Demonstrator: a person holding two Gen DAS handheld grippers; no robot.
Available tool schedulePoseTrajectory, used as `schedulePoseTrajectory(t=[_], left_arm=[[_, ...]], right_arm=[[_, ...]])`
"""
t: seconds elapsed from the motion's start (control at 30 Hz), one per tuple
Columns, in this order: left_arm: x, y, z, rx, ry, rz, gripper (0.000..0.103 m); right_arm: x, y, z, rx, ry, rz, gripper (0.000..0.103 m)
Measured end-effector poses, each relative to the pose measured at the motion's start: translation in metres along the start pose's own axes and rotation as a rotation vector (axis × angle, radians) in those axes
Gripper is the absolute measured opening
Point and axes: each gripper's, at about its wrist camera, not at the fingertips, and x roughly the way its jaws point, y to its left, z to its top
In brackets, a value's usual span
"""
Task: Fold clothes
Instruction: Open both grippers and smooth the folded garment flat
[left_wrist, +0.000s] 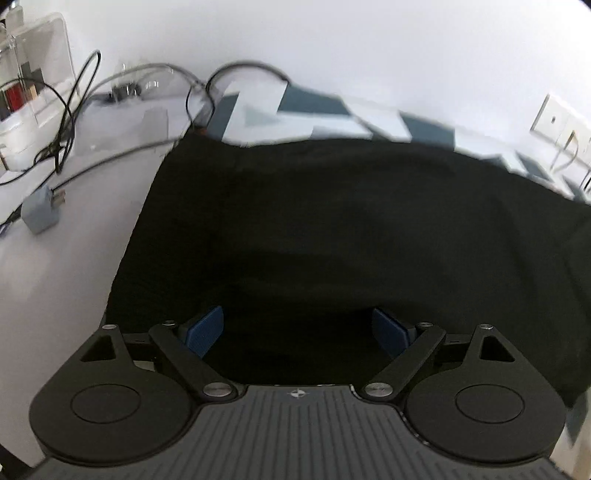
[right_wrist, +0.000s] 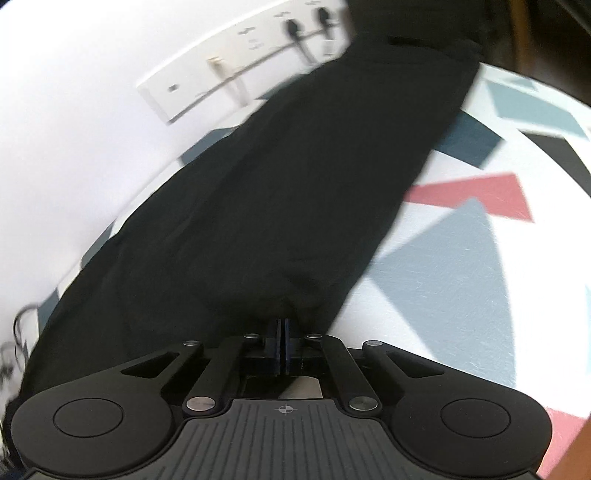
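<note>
A black garment (left_wrist: 332, 221) lies spread over a patterned cloth (left_wrist: 317, 110) of white, blue-grey and red shapes. My left gripper (left_wrist: 297, 326) hovers over its near edge, open, with the blue pads (left_wrist: 207, 326) wide apart and only black fabric below them. In the right wrist view the same black garment (right_wrist: 295, 184) stretches away as a long band toward the wall. My right gripper (right_wrist: 283, 339) is shut on its near edge, where the fabric bunches into the closed pads.
On the left, a white tabletop (left_wrist: 74, 240) carries tangled cables (left_wrist: 66, 122), a grey plug adapter (left_wrist: 38, 210) and a clear box (left_wrist: 33, 70). A white wall socket panel (right_wrist: 236, 70) with plugs sits on the wall behind. The patterned cloth (right_wrist: 480, 240) shows bare to the right.
</note>
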Motion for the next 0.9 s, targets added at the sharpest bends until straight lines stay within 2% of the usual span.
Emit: schedulePoseTrajectory(t=[0.07, 0.13, 0.17, 0.2, 0.23, 0.3, 0.37, 0.47, 0.53, 0.6, 0.63, 0.67, 0.77, 0.83, 0.9], left_arm=[[0.001, 0.003, -0.003, 0.010, 0.007, -0.011, 0.089], [-0.001, 0.001, -0.004, 0.017, 0.012, -0.006, 0.089], [-0.001, 0.000, -0.004, 0.017, 0.018, -0.001, 0.089], [-0.002, -0.002, -0.002, 0.005, 0.025, 0.000, 0.089], [-0.002, -0.004, 0.003, -0.006, 0.027, -0.013, 0.089], [-0.010, -0.015, 0.008, 0.000, 0.011, -0.088, 0.089], [-0.016, -0.033, 0.013, 0.061, -0.011, -0.188, 0.089], [-0.028, -0.075, 0.013, 0.197, -0.044, -0.334, 0.089], [-0.036, -0.104, 0.011, 0.268, -0.069, -0.361, 0.090], [-0.040, -0.128, 0.010, 0.283, -0.071, -0.391, 0.093], [-0.040, -0.137, 0.009, 0.281, -0.065, -0.399, 0.094], [-0.038, -0.148, 0.009, 0.277, -0.061, -0.390, 0.094], [-0.032, -0.192, 0.005, 0.275, -0.121, -0.231, 0.095], [-0.028, -0.222, 0.004, 0.285, -0.165, -0.120, 0.096], [-0.018, -0.251, 0.006, 0.308, -0.167, -0.109, 0.100]], right_arm=[[-0.005, -0.006, -0.001, 0.070, 0.028, -0.033, 0.002], [-0.008, -0.012, -0.002, 0.140, 0.062, -0.070, 0.009], [-0.013, -0.016, -0.003, 0.184, 0.062, -0.064, 0.018], [-0.019, -0.021, -0.004, 0.227, 0.063, -0.058, 0.033], [-0.024, -0.026, -0.003, 0.267, 0.057, -0.056, 0.038], [-0.036, -0.034, 0.005, 0.319, 0.015, -0.068, 0.042], [-0.049, -0.043, 0.016, 0.342, -0.038, -0.075, 0.042], [-0.069, -0.056, 0.034, 0.342, -0.119, -0.108, 0.044], [-0.081, -0.063, 0.048, 0.305, -0.162, -0.145, 0.052], [-0.089, -0.067, 0.067, 0.223, -0.197, -0.190, 0.065], [-0.092, -0.070, 0.079, 0.179, -0.225, -0.207, 0.067], [-0.095, -0.074, 0.091, 0.135, -0.253, -0.225, 0.070], [-0.093, -0.089, 0.131, 0.078, -0.330, -0.233, 0.082], [-0.079, -0.113, 0.152, 0.081, -0.345, -0.222, 0.083], [-0.065, -0.136, 0.173, 0.083, -0.360, -0.212, 0.083]])
